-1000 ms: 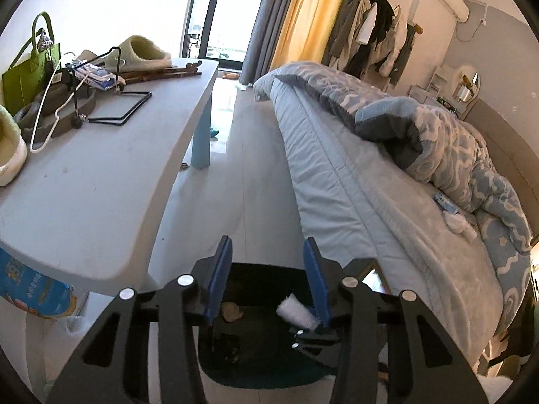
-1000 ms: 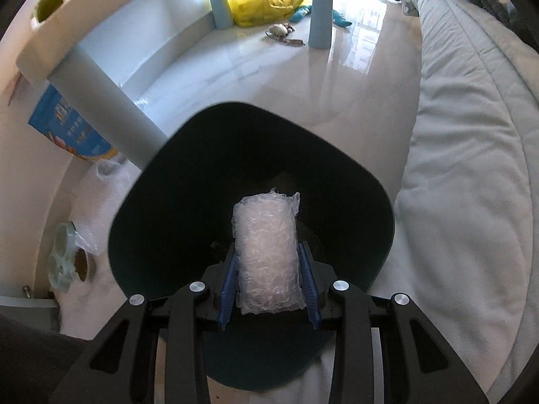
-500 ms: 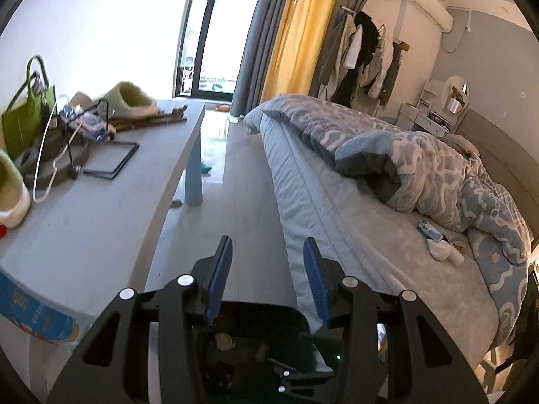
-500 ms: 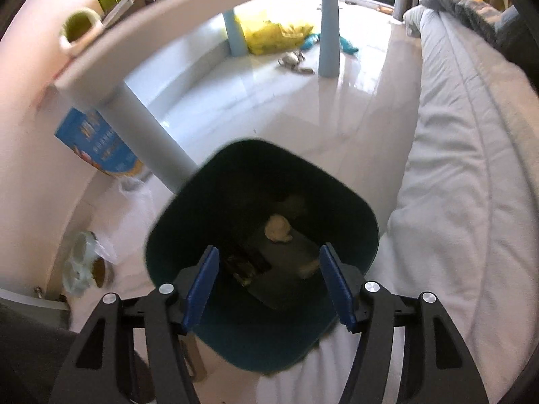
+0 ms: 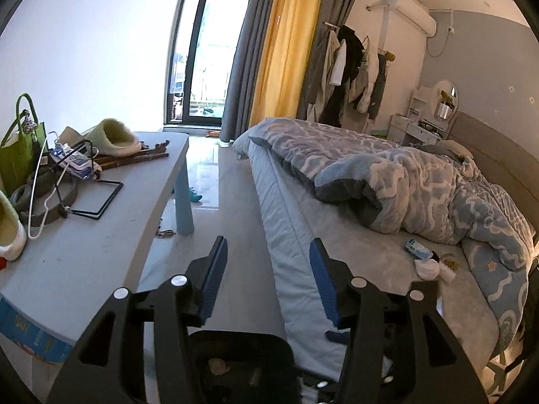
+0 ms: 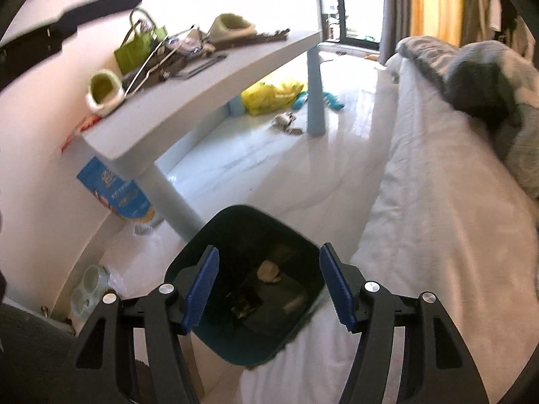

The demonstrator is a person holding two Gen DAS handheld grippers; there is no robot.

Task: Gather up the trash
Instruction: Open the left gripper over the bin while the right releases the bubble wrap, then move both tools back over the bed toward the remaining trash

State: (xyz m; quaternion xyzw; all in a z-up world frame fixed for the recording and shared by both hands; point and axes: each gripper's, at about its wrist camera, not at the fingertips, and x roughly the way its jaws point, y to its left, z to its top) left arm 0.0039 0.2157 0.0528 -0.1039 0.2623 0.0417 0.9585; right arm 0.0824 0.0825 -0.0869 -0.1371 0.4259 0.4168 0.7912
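Observation:
A dark teal trash bin (image 6: 215,232) stands on the floor between the table leg and the bed, with scraps at its bottom. My right gripper (image 6: 269,286) is open and empty, held above the bin. My left gripper (image 5: 267,277) is open and empty, raised above the floor between table and bed; the bin's rim (image 5: 235,340) shows below it. On the bed lie a small blue-white packet (image 5: 417,248) and white crumpled tissues (image 5: 428,268).
A grey table (image 5: 84,252) on the left holds a green bag (image 5: 15,158), slippers, a wire stand and cables. The bed (image 5: 353,269) with a blue duvet fills the right. A yellow bag (image 6: 273,96) and small items lie under the table. A blue box (image 6: 116,192) leans against the wall.
My right gripper opened and let go of the bubble-wrap wad, then rose away from the bin. My left gripper lifted and tilted up; the white scrap at its finger is gone.

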